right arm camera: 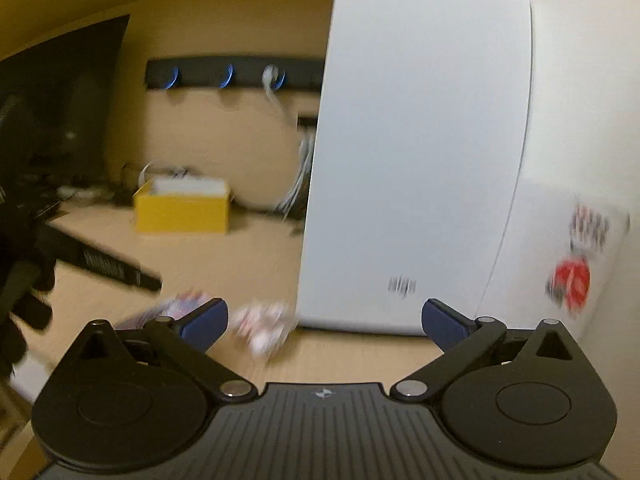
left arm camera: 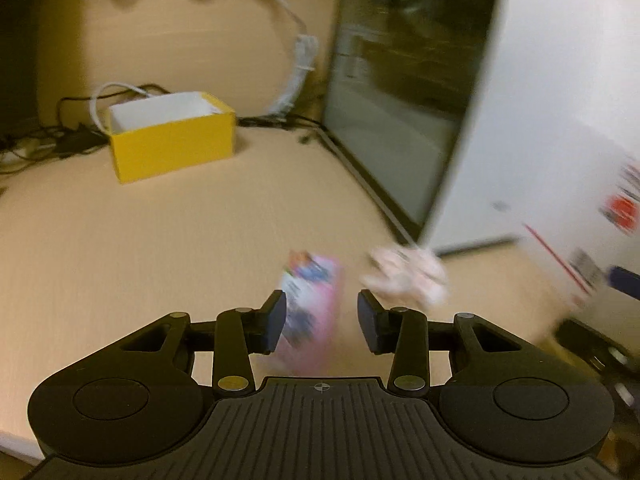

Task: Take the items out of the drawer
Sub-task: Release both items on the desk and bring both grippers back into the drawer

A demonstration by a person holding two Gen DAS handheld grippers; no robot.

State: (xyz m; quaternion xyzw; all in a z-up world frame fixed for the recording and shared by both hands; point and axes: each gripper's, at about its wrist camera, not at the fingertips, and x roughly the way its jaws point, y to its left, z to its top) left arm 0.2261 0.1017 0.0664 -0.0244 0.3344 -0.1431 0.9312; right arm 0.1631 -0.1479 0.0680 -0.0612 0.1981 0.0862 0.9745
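Here, two small items lie on the surface (left arm camera: 160,248): a pink packet (left arm camera: 314,312) with a printed picture, and a crumpled pale wrapper (left arm camera: 408,276) just to its right. Both are blurred, so their print cannot be read. The packet lies flat between and beyond the fingers of the left hand-held gripper (left arm camera: 322,322), whose jaws stand apart and grasp nothing; whether a finger touches the packet I cannot tell. The wrapper rests near the bottom corner of a white cabinet (left arm camera: 540,120).

The right hand-held gripper (right arm camera: 324,320) is spread wide and empty, facing the white cabinet's side. In its view the wrapper sits just beyond its left finger and the packet shows partly behind that finger.

The cabinet carries a red sticker (left arm camera: 622,210) and darker labels, unreadable. Its adjoining face is dark and glossy. No drawer can be made out.

Further off, one yellow box (left arm camera: 172,140), open with a white inside, stands well apart from the items near the back of the light wood surface. One white cable (left arm camera: 298,60) hangs down the wall beside the cabinet, and dark cables (left arm camera: 40,144) lie tangled to the left of the box. A dark rail (right arm camera: 236,74) on the wall holds three blue rings.
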